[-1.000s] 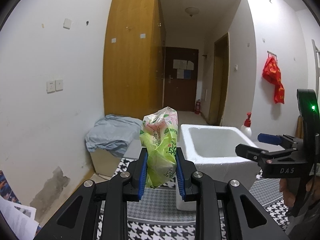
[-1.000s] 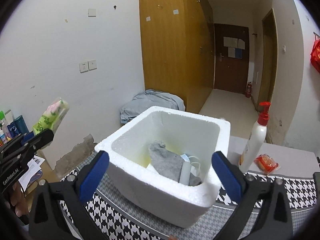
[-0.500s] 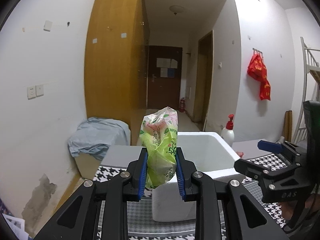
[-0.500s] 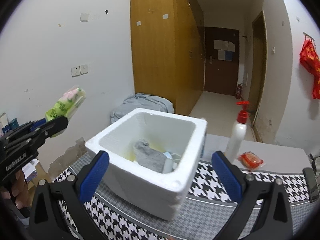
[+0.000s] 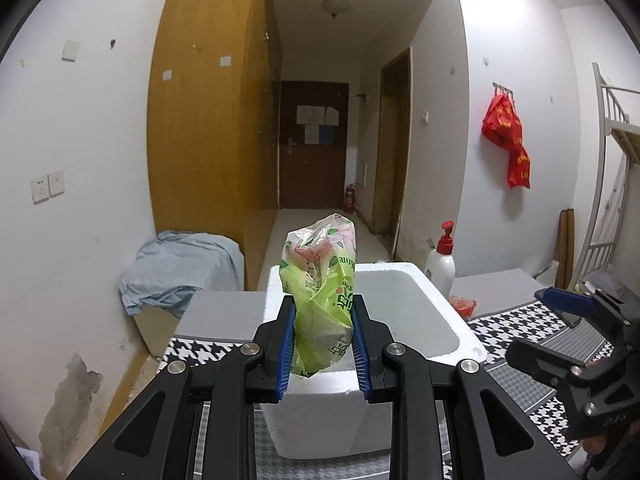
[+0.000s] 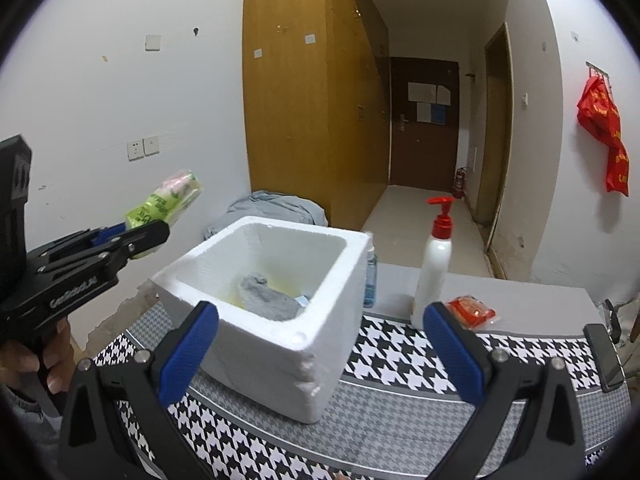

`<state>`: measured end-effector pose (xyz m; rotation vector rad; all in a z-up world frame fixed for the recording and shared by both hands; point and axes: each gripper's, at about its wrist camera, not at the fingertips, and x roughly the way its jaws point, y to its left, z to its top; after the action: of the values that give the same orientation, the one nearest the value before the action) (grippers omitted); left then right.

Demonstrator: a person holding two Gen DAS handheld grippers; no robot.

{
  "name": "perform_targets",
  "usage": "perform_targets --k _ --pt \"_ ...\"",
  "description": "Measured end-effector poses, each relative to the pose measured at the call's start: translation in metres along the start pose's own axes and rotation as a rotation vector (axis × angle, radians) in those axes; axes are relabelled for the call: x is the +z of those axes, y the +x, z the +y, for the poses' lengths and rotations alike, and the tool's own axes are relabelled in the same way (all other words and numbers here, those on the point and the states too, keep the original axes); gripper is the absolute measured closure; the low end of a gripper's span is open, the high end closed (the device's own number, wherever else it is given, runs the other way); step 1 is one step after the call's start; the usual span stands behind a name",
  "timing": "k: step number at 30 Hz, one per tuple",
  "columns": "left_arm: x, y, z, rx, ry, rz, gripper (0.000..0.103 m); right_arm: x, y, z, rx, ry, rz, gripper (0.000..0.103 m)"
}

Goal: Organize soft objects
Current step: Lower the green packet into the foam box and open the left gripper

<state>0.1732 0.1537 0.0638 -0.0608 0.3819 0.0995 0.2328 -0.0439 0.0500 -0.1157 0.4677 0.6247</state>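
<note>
My left gripper (image 5: pixel 322 340) is shut on a green and pink tissue pack (image 5: pixel 320 296) and holds it in the air just before the near left wall of the white foam box (image 5: pixel 400 360). In the right wrist view the pack (image 6: pixel 168 200) and left gripper (image 6: pixel 136 236) hang left of the box (image 6: pixel 280 352), above its rim. A grey cloth (image 6: pixel 264 300) lies inside the box. My right gripper (image 6: pixel 320 344) is open and empty, in front of the box.
A white pump bottle (image 6: pixel 436 260) and a red snack packet (image 6: pixel 472 312) stand right of the box on the houndstooth table cloth (image 6: pixel 400 400). A blue bottle (image 6: pixel 370 284) is behind the box. A phone (image 6: pixel 604 356) lies at the right edge.
My left gripper has carried the tissue pack to the right and closer to the box. My right gripper has drawn back and shifted, so the box sits further left in its view.
</note>
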Motion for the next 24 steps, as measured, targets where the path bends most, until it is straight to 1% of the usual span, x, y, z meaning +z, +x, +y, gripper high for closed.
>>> perform_targets --k 6,13,16,21,24 --pt "0.005 0.013 -0.011 -0.038 0.013 0.014 0.075 -0.006 -0.009 -0.013 -0.023 0.02 -0.008 0.0" --pt "0.007 0.032 -0.021 -0.05 0.016 0.048 0.075 -0.015 -0.017 -0.028 -0.064 0.039 -0.007 0.0" --pt "0.006 0.04 -0.026 -0.054 0.021 0.064 0.075 -0.018 -0.021 -0.033 -0.061 0.046 -0.01 0.0" --pt "0.007 0.058 -0.028 -0.04 0.012 0.089 0.075 -0.02 -0.025 -0.041 -0.07 0.051 -0.014 0.0" --pt "0.006 0.068 -0.032 -0.011 0.027 0.103 0.075 -0.023 -0.027 -0.048 -0.078 0.063 -0.014 0.0"
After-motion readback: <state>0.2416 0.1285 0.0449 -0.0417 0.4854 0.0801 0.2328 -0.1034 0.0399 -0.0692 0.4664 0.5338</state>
